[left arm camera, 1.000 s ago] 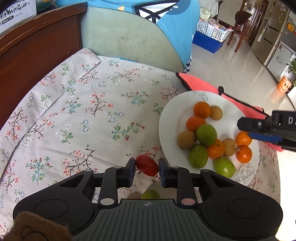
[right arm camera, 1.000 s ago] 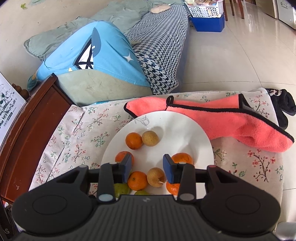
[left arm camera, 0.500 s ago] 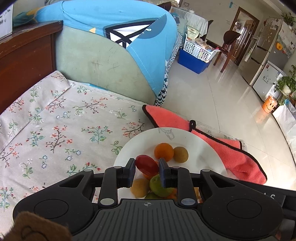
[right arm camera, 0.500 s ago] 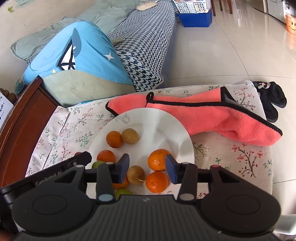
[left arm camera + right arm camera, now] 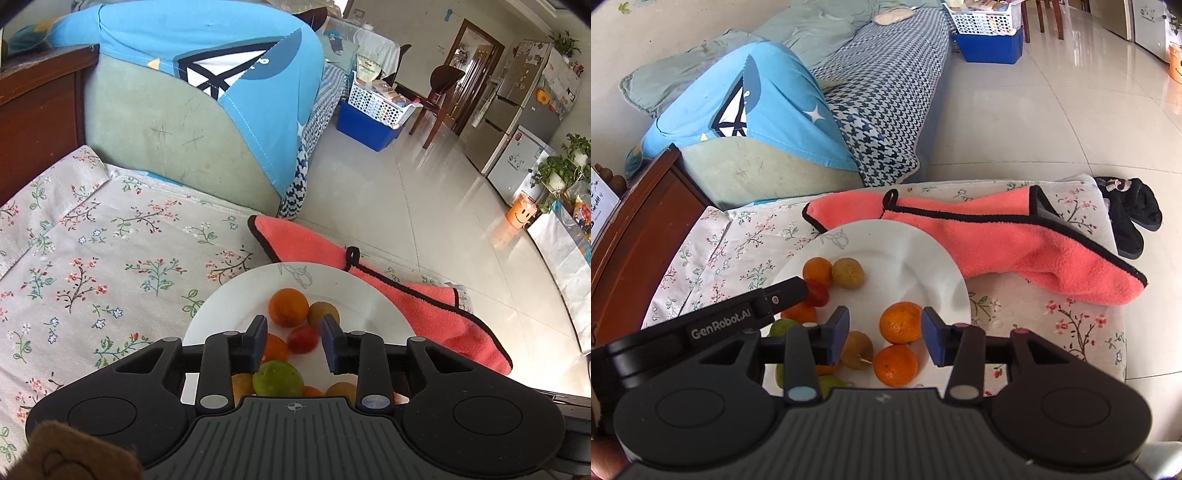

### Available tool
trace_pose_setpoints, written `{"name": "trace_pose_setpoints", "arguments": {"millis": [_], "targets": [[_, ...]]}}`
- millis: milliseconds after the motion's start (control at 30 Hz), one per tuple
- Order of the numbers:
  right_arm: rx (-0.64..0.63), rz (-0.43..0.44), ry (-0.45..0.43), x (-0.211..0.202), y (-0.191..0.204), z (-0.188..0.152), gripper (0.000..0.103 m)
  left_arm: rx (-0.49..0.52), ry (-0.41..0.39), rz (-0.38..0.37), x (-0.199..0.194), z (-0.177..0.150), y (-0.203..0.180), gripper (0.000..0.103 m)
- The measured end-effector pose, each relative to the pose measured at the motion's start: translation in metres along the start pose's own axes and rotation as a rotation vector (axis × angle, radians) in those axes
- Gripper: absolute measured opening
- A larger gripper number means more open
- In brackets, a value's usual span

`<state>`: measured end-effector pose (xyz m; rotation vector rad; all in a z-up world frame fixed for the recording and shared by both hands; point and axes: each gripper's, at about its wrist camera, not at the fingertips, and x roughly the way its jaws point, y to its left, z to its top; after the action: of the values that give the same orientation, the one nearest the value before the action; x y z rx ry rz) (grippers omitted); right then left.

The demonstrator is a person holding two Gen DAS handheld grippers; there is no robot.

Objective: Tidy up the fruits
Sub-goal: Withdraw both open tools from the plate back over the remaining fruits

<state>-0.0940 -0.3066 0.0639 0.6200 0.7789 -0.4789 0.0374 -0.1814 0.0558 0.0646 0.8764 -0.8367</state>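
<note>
red fruit (image 5: 303,340) is lying on the white plate (image 5: 236,302), at six o'clock of an orange (image 5: 288,307). left gripper (image 5: 294,343), jaws just opening, is released around it. right gripper (image 5: 885,335) is hovering unclenched over oranges.

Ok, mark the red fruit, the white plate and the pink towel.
red fruit (image 5: 303,340): left wrist view, middle of its skin.
white plate (image 5: 916,254): right wrist view, bare inner surface.
pink towel (image 5: 1015,240): right wrist view, middle of the fleece.

Matte black left gripper (image 5: 293,341) and right gripper (image 5: 884,334), blue-padded fingers, silver pivot screws, white "GenRobot.AI" lettering.
</note>
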Motion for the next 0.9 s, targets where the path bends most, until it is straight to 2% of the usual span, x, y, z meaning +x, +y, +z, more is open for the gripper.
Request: {"name": "trace_pose_setpoints", "arguments": {"millis": [67, 233, 333, 567, 767, 900], "targets": [[-0.007, 0.003, -0.005, -0.002, 0.002, 0.0, 0.045, -0.003, -0.017, 0.015, -0.008, 0.002, 0.001, 0.05], [-0.009, 0.02, -0.004, -0.006, 0.004, -0.003, 0.045, -0.009, -0.045, 0.046, -0.034, 0.005, 0.006, 0.053], [-0.021, 0.045, 0.0, -0.012, 0.009, -0.006, 0.045, 0.018, -0.046, 0.111, -0.052, 0.002, 0.013, 0.062], [-0.132, 0.125, 0.026, -0.023, 0.037, -0.027, 0.046, 0.005, -0.009, 0.198, -0.084, -0.019, 0.045, 0.063], [-0.247, 0.205, 0.081, -0.02, 0.065, -0.053, 0.045, -0.018, 0.022, 0.265, -0.097, -0.029, 0.066, 0.064], [-0.301, 0.24, 0.109, -0.012, 0.082, -0.066, 0.043, -0.06, 0.032, 0.279, -0.102, -0.03, 0.081, 0.065]]}}
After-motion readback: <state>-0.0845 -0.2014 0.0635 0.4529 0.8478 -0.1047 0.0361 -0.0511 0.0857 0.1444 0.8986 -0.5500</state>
